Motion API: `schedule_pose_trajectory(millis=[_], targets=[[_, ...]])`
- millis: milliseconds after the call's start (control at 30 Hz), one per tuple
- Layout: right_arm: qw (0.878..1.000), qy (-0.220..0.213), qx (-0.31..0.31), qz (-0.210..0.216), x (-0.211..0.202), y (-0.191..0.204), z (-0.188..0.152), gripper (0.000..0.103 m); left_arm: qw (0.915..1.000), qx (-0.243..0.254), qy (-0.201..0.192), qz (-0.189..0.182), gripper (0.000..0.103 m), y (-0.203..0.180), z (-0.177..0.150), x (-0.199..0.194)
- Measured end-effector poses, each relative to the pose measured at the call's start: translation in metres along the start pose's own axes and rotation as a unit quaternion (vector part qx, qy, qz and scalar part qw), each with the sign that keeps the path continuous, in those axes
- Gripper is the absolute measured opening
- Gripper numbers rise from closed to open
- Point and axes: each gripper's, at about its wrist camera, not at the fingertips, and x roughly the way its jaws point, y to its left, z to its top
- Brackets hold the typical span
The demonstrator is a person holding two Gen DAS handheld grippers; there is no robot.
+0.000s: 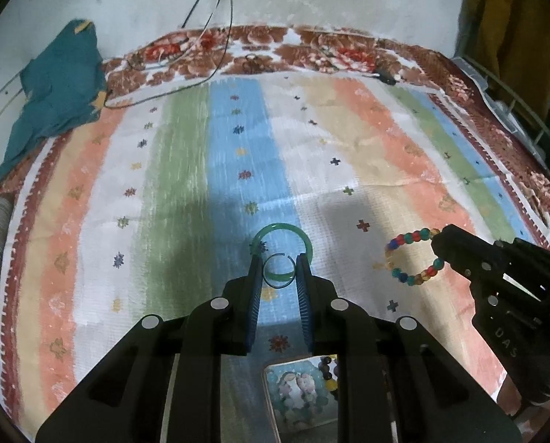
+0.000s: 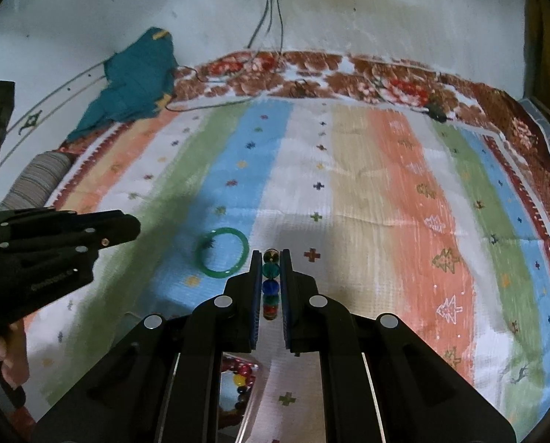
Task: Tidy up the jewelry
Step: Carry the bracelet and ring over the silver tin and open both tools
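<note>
- On the striped bedspread (image 1: 348,140), a woven cloth with pastel bands, small cross motifs and a brown floral border, lies a smooth green bangle (image 1: 282,232), a closed glassy hoop.
- Left gripper (image 1: 279,271): its ribbed blue pads (image 1: 254,295) clasp a thin open ring (image 1: 279,272) of dark wire (a gap shows at its top), held just in front of the bangle.
- Right gripper (image 2: 271,280): the jaws are clenched on a beaded bracelet (image 2: 270,278) of round translucent beads in red, blue, teal and amber.
- Left wrist view only: the bracelet's full loop (image 1: 415,258) appears, hanging from the tip of the right gripper (image 1: 440,247) above an orange band.
- Right wrist view only: the bracelet is seen edge-on as a single column of beads, and the bangle (image 2: 222,253) is shown whole, lying flat on the blue band beside the black body of the left gripper (image 2: 127,229), whose fingertips are turned away from this camera.
- Between the arms of each gripper, low in frame, a tray (image 1: 275,406) with a pale printed lining holds more beads; it is largely covered by the gripper bodies, so its outline is cut off.
- A crumpled teal cloth (image 1: 57,88) rests at the far left corner, and thin cables (image 1: 215,11) hang down the wall.
- Hard to make out: small dark objects on the floral border, blurred in both views.
</note>
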Motion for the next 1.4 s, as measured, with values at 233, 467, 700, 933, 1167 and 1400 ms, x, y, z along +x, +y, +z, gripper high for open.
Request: schedule_pose_trajectory(millis=[233,467,700,933,1167,1400], targets=[[1.0,-0.016,-0.013,0.008,-0.02,0.008,-0.005,0.01,0.9998,0.011,-0.017,0.004,0.018,-0.008,-0.009,-0.017],[1.0,-0.02,-0.019,0.015,-0.032,0.014,-0.01,0.01,0.9996,0.018,-0.023,0.005,0.018,-0.015,-0.019,-0.029],[0.999,-0.024,-0.034,0.023,-0.045,0.026,-0.018,0.01,0.9995,0.009,-0.031,-0.004,0.018,-0.017,-0.026,-0.042],[0.998,-0.024,-0.038,0.035,-0.056,0.033,-0.028,0.01,0.9996,0.007,-0.025,-0.014,0.018,-0.019,-0.038,-0.05],[0.998,-0.019,-0.04,0.04,-0.066,0.038,-0.039,0.01,0.9995,0.007,-0.021,-0.021,0.018,-0.023,-0.05,-0.058],[0.998,-0.014,-0.037,0.048,-0.072,0.042,-0.046,0.01,0.9996,0.008,-0.017,-0.023,0.018,-0.025,-0.061,-0.064]])
